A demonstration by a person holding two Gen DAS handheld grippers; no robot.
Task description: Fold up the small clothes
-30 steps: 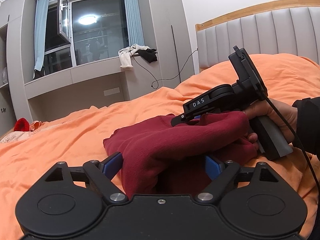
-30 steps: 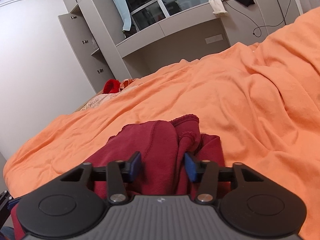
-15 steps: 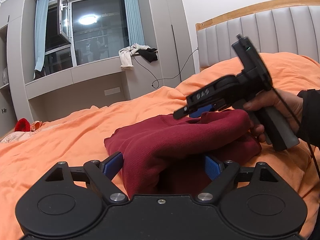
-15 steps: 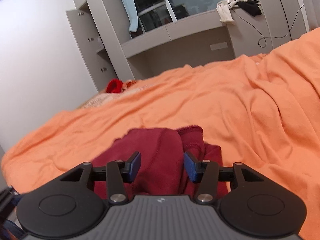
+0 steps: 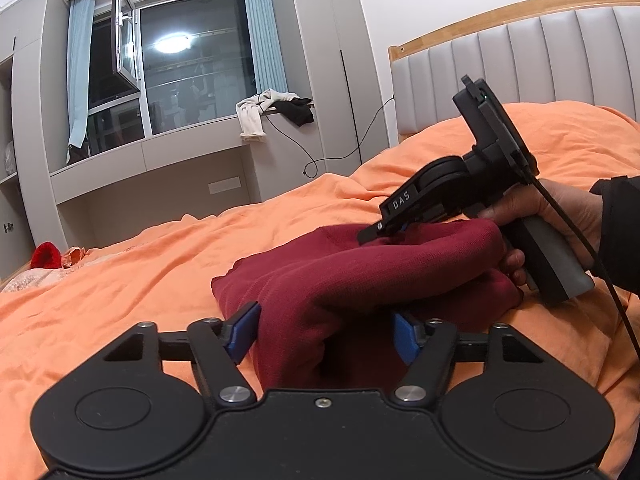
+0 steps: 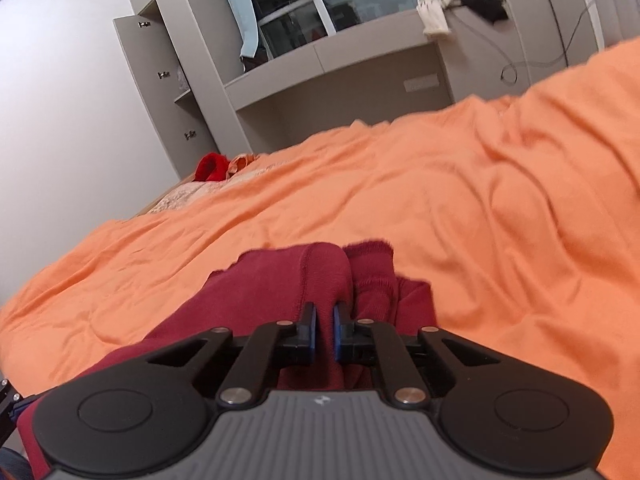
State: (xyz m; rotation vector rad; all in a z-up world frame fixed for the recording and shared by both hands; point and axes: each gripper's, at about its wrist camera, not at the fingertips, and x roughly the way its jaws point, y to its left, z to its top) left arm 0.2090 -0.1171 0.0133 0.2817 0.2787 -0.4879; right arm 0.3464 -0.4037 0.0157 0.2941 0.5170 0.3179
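Note:
A dark red knit garment (image 5: 360, 276) lies bunched on the orange bed cover (image 5: 120, 288). My left gripper (image 5: 326, 334) is open, its blue pads wide apart with a fold of the garment between them. My right gripper (image 6: 323, 326) is shut on a raised fold of the garment (image 6: 296, 280). In the left wrist view the right gripper (image 5: 384, 230) rests on top of the far end of the garment, held by a hand.
A padded grey headboard (image 5: 520, 64) stands at the right. A red item (image 5: 46, 254) lies at the bed's far corner. A grey window ledge (image 5: 180, 152) carries white and black clothes (image 5: 276, 110) and a trailing cable.
My right gripper has closed from open onto a fold of the red garment. It rose and tilted briefly, then settled back on the cloth. My left gripper stayed open in place.

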